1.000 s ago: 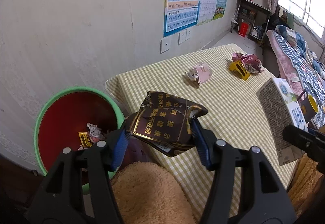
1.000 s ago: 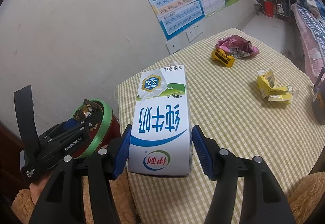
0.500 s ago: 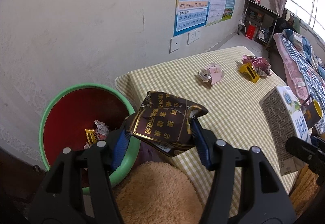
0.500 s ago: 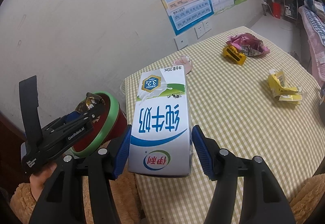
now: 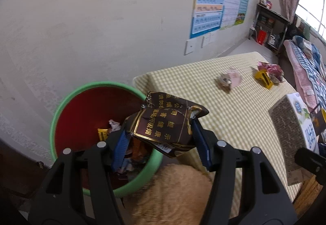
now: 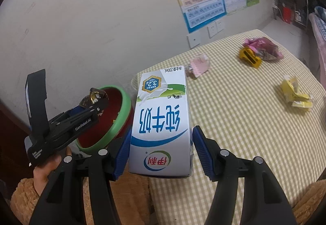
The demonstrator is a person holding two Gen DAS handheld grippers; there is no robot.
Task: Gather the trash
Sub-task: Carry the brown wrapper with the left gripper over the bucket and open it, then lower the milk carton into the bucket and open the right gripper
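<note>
Bin (image 5: pixel 61 115) at lower left of the left wrist view, green-rimmed and red inside, with scraps of trash (image 5: pixel 111 129) lying on its bottom. Left gripper (image 5: pixel 159 139) at lower centre, clamped on a crumpled brown packet (image 5: pixel 163 125) printed with gold characters; blue pads (image 5: pixel 120 147) pressed against both sides of it. Packet hung over the right rim of the bin, partly above the edge of the checked table (image 5: pixel 234 115). Further right on the cloth: a pink wrapper (image 5: pixel 230 80), then a yellow piece (image 5: pixel 263 79) touching a pink crumpled bag (image 5: pixel 272 68). Milk carton (image 5: pixel 293 133) at the far right edge.

Same bin (image 6: pixel 116 123) seen at centre left of the right wrist view, with the left gripper (image 6: pixel 91 102) and its brown packet (image 6: pixel 92 98) above the opening, and a hand (image 6: pixel 49 165) beneath at lower left. Right gripper (image 6: pixel 160 149) at lower centre, closed on the white and blue milk carton (image 6: pixel 161 123), held upside down with pads (image 6: pixel 122 153) against its two sides, above the near left corner of the table (image 6: pixel 244 123). To the right: pink wrapper (image 6: pixel 198 65), yellow piece (image 6: pixel 249 56) beside the pink bag (image 6: pixel 263 45), and a crushed yellow box (image 6: pixel 295 94) at centre right.
</note>
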